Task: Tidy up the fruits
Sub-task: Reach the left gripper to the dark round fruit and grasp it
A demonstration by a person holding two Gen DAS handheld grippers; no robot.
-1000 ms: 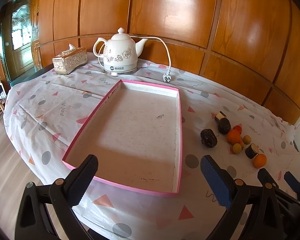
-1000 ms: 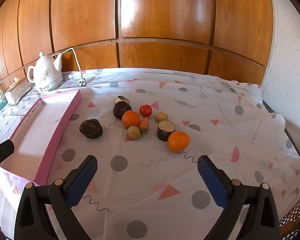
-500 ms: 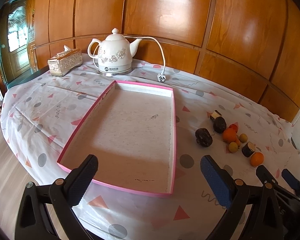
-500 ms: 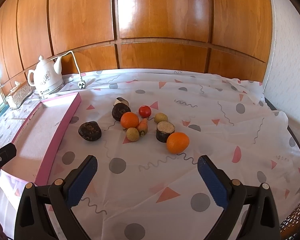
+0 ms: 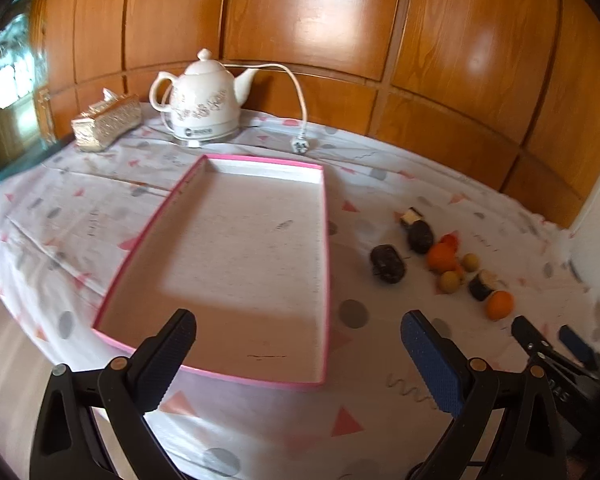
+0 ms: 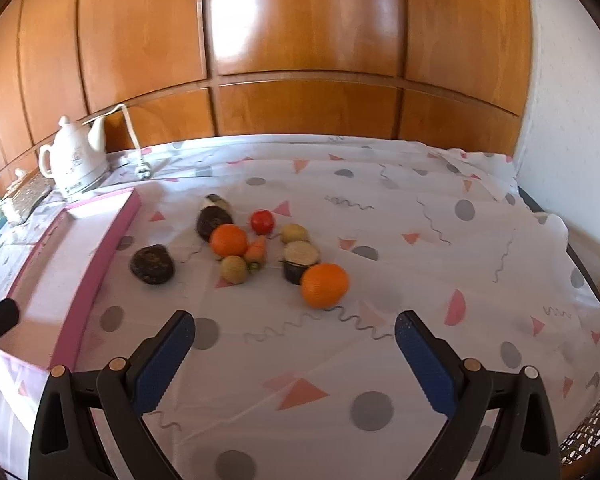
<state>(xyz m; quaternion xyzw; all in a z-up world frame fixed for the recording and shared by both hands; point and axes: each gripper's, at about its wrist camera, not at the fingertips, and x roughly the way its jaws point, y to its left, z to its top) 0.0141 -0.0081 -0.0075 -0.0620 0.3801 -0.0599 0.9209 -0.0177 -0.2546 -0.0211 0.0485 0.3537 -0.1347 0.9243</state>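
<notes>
The left wrist view takes in the whole pink-rimmed tray [image 5: 236, 248] on the patterned tablecloth [image 5: 80, 208], with the white kettle [image 5: 202, 106] and tissue box [image 5: 106, 126] behind it, whereas the right wrist view catches only the tray's near side. That right view shows the fruits up close, loose on the cloth beside the tray: a near orange [image 6: 324, 285], a second orange [image 6: 229, 241] and a small tomato [image 6: 262, 221]. The left gripper [image 5: 298, 346] and right gripper [image 6: 294, 344] both have their jaws spread wide, holding nothing.
</notes>
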